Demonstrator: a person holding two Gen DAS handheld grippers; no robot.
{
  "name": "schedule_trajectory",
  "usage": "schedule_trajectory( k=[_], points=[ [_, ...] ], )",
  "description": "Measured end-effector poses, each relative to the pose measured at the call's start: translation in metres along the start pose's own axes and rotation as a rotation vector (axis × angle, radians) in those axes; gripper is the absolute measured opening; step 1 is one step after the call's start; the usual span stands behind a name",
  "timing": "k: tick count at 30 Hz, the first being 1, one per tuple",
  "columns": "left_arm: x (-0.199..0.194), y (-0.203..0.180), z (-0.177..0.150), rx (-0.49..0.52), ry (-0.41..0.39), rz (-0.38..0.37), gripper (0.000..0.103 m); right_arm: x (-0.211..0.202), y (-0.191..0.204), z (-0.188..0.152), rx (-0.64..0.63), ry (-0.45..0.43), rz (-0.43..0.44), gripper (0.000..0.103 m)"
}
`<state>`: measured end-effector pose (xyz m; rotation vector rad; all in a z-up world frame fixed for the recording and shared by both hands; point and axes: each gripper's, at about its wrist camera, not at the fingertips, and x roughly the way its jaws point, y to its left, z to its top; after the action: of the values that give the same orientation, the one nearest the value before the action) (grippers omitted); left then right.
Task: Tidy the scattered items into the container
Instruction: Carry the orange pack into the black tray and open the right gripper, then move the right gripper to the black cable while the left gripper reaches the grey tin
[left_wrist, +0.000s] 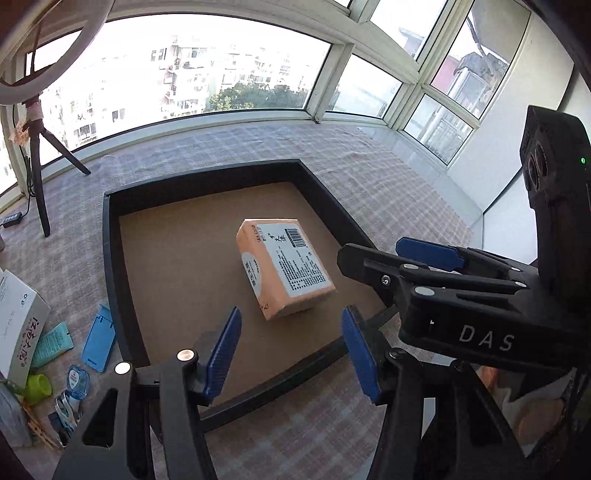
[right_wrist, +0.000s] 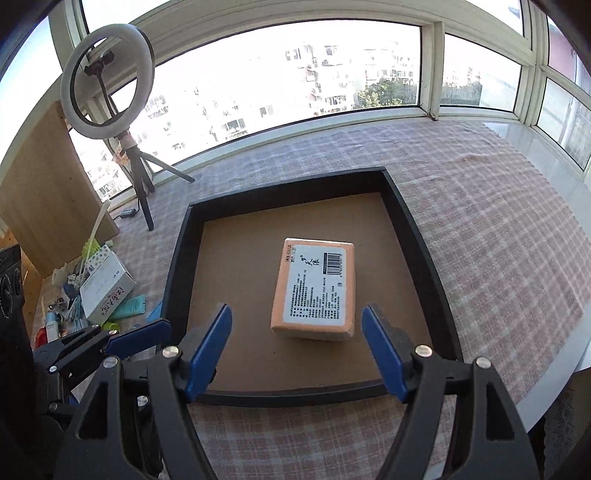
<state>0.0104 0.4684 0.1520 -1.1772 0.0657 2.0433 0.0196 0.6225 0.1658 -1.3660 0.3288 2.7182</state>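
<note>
Nearest in the right wrist view, the right tongs (right_wrist: 297, 345) stand wide with nothing between the blue pads (right_wrist: 210, 343); they hang over the near rim of the container (right_wrist: 177, 254), a shallow black-walled tray with a brown floor. In the left wrist view the left tongs (left_wrist: 291, 349) are likewise apart and empty, poised over the tray's near rim, with the right tongs (left_wrist: 399, 254) visible at 3 o'clock, just beside them. Both tongs point steeply down and forward toward the tray.

Inside the container lies one item, the orange box (right_wrist: 314, 288), label side up. From the right tongs it sits at 12 o'clock, close ahead, its long axis running near to far. It rests flat on the floor, apart from every wall.

The remaining scattered items lie outside the tray on the checked tabletop (right_wrist: 498, 229). From the left tongs they sit at 9 o'clock: a blue flat case (left_wrist: 99, 341) just beside the tray's left wall, then a teal tube (left_wrist: 51, 343), a green cup (left_wrist: 37, 387), a small round dispenser (left_wrist: 78, 380) and a white carton (left_wrist: 18, 325).

Judgement: the coming move turns on this leftward offset. The left tongs are the nearer to the heap and would need to swing toward 9 o'clock. The blue flat case is the closest candidate; its long axis runs near to far along the wall.

Beyond the tray stand a ring light on a tripod (right_wrist: 107, 81) and the window.
</note>
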Motion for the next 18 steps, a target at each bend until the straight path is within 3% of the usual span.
schedule_trajectory(
  k=[9,13,18],
  points=[
    [-0.071,0.107,-0.037,-0.071,-0.035,0.150,0.061,0.021,0.080,-0.002,-0.098,0.041,0.179,0.072],
    [-0.102,0.169,-0.064,-0.110,-0.035,0.234,0.063,0.035,0.136,-0.010,-0.212,0.094,0.201,0.072],
    [-0.124,0.234,-0.104,-0.131,0.022,0.320,0.066,0.052,0.201,-0.029,-0.366,0.186,0.238,0.072]
  ],
)
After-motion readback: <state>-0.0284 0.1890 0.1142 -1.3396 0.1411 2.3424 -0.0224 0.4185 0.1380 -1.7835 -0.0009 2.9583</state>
